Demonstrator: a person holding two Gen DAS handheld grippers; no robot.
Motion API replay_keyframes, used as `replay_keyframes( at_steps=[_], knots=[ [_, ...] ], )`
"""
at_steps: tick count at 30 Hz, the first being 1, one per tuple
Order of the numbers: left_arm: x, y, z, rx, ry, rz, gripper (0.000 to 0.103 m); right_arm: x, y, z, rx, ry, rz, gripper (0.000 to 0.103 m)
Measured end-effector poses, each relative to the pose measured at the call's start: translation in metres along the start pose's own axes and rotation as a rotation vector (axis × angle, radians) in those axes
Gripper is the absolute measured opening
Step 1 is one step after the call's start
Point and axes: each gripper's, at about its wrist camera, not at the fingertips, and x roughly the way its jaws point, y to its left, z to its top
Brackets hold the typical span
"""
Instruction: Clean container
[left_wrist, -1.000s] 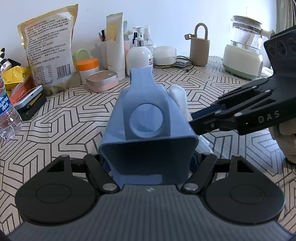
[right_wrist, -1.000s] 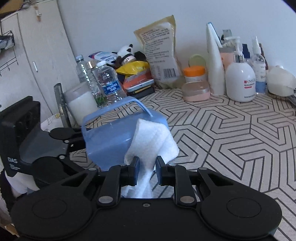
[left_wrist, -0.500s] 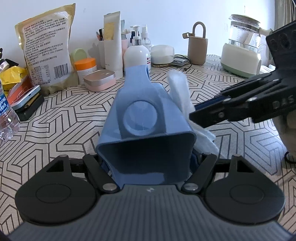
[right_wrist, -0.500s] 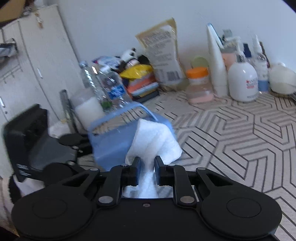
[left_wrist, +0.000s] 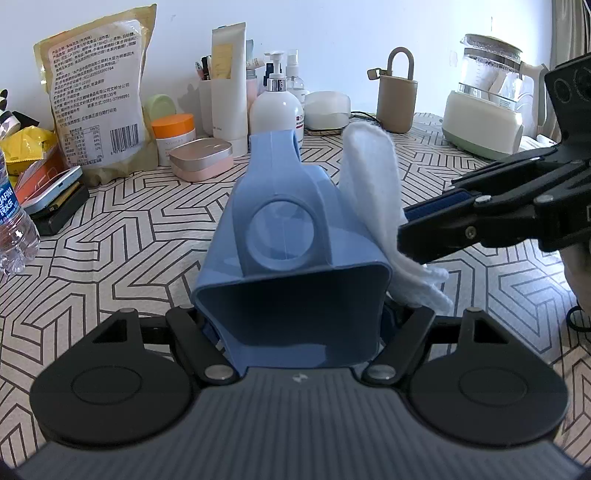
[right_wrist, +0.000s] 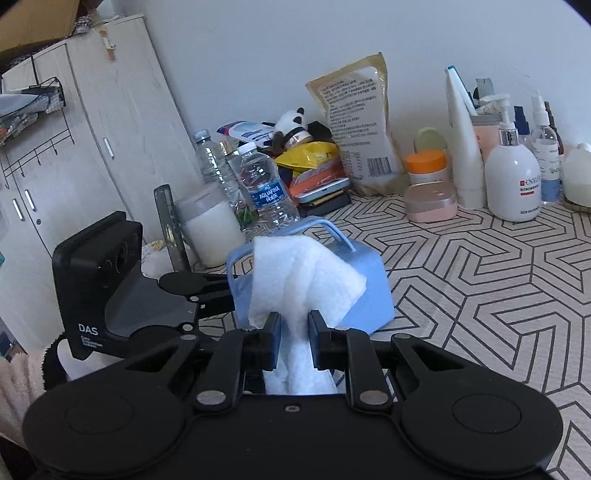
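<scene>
A blue plastic container (left_wrist: 291, 266) with a handle and a round window lies on its side, held above the patterned table. My left gripper (left_wrist: 295, 321) is shut on its near end; the fingertips are hidden behind it. It also shows in the right wrist view (right_wrist: 365, 284). My right gripper (right_wrist: 293, 332) is shut on a white cloth (right_wrist: 299, 280), which lies against the container's right side. In the left wrist view the cloth (left_wrist: 373, 192) stands up beside the container, with my right gripper (left_wrist: 410, 236) coming in from the right.
Along the back wall stand a food bag (left_wrist: 96, 107), an orange-lidded jar (left_wrist: 173, 136), a pink tin (left_wrist: 201, 158), a pump bottle (left_wrist: 275, 110), a beige holder (left_wrist: 397, 99) and a kettle (left_wrist: 487, 114). Water bottles (right_wrist: 264, 188) and a white jar (right_wrist: 210, 232) stand at the left.
My right gripper has drawn the cloth upward along the container's right side; the cloth now stands higher. The container has stayed in my left gripper.
</scene>
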Motion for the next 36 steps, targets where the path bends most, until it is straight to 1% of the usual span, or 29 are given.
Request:
replay_keyframes(
  at_steps=[5, 15, 19, 23, 36],
  knots=[
    [0.0, -0.001, 0.0, 0.007, 0.002, 0.005, 0.076, 0.0, -0.007, 0.0, 0.027, -0.003, 0.006, 0.022],
    [0.001, -0.003, 0.001, 0.019, 0.002, 0.013, 0.075, 0.01, -0.028, -0.003, 0.098, 0.029, -0.058, 0.022],
    [0.001, -0.003, 0.0, 0.018, 0.002, 0.015, 0.075, 0.017, -0.032, -0.005, 0.107, 0.052, -0.086, 0.022],
    [0.001, -0.003, 0.0, 0.018, 0.002, 0.016, 0.075, 0.018, -0.031, -0.005, 0.105, 0.056, -0.09, 0.022],
    [0.001, -0.001, 0.0, 0.007, 0.001, 0.013, 0.076, 0.001, -0.007, 0.002, 0.04, -0.012, -0.009, 0.022]
  ],
)
